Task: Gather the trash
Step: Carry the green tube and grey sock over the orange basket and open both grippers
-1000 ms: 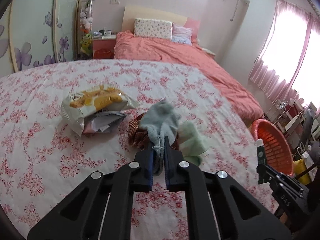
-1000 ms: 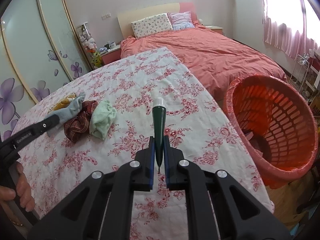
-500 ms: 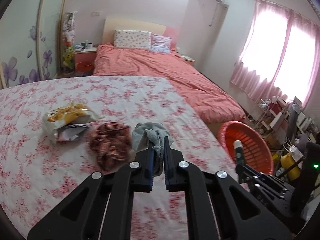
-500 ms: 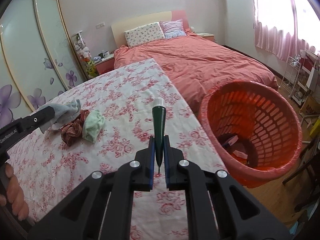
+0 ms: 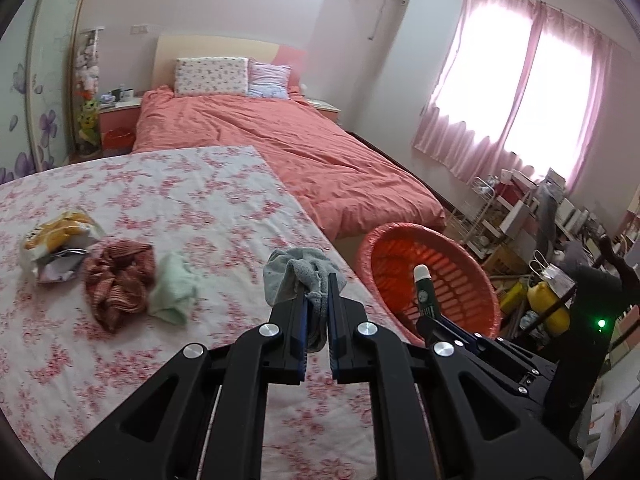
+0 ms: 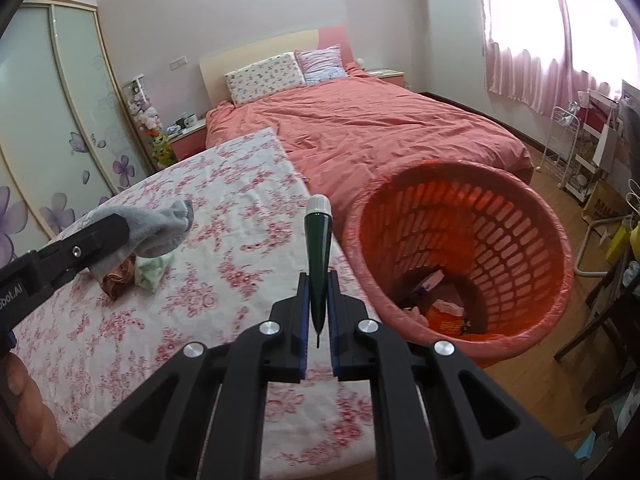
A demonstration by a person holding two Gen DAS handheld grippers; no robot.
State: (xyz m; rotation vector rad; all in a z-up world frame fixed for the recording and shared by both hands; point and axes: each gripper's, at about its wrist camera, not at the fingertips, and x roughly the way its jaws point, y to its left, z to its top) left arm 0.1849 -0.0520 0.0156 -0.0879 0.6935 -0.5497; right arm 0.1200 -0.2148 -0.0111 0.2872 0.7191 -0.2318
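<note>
My left gripper (image 5: 316,286) is shut on a grey sock (image 5: 298,274) and holds it above the right edge of the flowered table (image 5: 200,208); the sock also shows in the right wrist view (image 6: 160,226). My right gripper (image 6: 318,284) is shut on a dark green tube with a white cap (image 6: 318,240), held upright beside the orange basket (image 6: 516,208). The tube (image 5: 424,294) and basket (image 5: 472,256) also show in the left wrist view. The basket holds some wrappers (image 6: 446,316).
A yellow snack bag (image 5: 60,236), a red-brown scrunchie (image 5: 118,280) and a pale green cloth (image 5: 174,292) lie on the table's left part. A bed with a coral cover (image 5: 304,156) stands behind. Shelves and clutter (image 5: 540,220) stand at the right.
Both grippers moved right toward the basket with their loads. The sock has left the pile. The basket looks closer and larger in both views.
</note>
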